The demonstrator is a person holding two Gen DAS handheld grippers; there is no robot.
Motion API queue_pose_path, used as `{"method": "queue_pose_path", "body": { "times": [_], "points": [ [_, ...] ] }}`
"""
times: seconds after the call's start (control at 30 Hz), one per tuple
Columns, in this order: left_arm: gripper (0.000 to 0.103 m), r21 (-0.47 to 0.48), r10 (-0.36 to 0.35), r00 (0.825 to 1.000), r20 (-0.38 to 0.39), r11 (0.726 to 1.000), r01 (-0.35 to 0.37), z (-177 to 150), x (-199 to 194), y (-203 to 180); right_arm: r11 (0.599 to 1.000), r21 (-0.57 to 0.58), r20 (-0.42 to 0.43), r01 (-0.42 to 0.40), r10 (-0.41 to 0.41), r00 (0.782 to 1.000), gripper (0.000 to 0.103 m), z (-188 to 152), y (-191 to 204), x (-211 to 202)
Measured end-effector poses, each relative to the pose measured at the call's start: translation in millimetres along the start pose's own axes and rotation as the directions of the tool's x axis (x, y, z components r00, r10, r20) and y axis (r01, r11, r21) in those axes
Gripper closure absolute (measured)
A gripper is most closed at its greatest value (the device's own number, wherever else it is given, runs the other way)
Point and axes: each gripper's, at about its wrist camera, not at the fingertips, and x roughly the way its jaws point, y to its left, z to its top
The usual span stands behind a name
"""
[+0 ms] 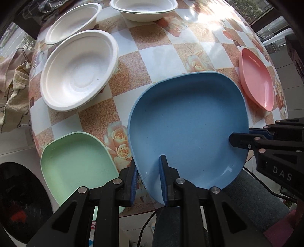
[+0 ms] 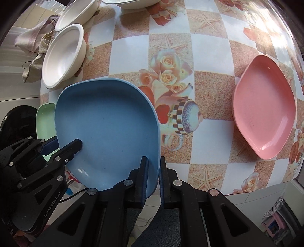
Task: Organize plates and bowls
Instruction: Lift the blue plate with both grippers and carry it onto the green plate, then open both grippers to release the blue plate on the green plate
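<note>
— Lifting, by the look of it: both grippers have the blue plate (image 1: 188,121) by its rim, and it seems to sit a little clear of the checked tablecloth (image 1: 157,55). What lies around it, from the left?

— Farthest left is the green plate (image 1: 76,161), flat on the cloth near the table's front edge, just beside the blue one. Behind it are three white bowls: the nearest (image 1: 79,70), a second (image 1: 73,22) beyond it, and a third (image 1: 143,8) at the far side. The blue plate is in the middle. Well apart on the right lies the pink plate (image 2: 264,106).

— And the grips?

— The left gripper (image 1: 148,177) is clamped narrow on the blue plate's near rim, one finger outside and one inside. The right gripper (image 2: 153,175) pinches the adjoining edge the same way, jaws nearly closed with only the rim between them.

— So which step is this?

— I'd judge the plates are being gathered into a stack, with the blue one on its way to another plate. Green is closest, though which target is meant I cannot tell.

— What does the next move need?

— Keeping both hands level so the plate doesn't twist, carrying it over its target, then lowering it squarely before either grip loosens.
</note>
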Motion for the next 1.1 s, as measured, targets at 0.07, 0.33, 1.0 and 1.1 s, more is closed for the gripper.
{"method": "queue_pose_path", "body": {
  "times": [0.07, 0.33, 1.0, 1.1],
  "points": [
    [0.081, -0.031, 0.004, 1.0, 0.009, 1.0, -0.004, -4, -4, 8, 1.0, -0.022, -0.005, -0.005, 0.004, 1.0, 0.091, 4, 13, -2],
    [0.081, -0.172, 0.043, 0.999, 0.033, 0.984, -0.037, -27, -20, 49, 0.988, -0.153, -0.039, -0.026, 0.02, 0.999, 0.091, 10, 72, -3],
    [0.074, -0.344, 0.129, 0.992, 0.009, 0.931, -0.119, -82, -21, 129, 0.953, -0.292, -0.123, -0.079, 0.045, 0.991, 0.091, 11, 156, 23],
    [0.06, -0.358, 0.144, 0.99, 0.011, 0.925, -0.13, -82, -22, 132, 0.949, -0.307, -0.11, -0.077, 0.045, 0.993, 0.091, 12, 169, 23]
  ]
}}
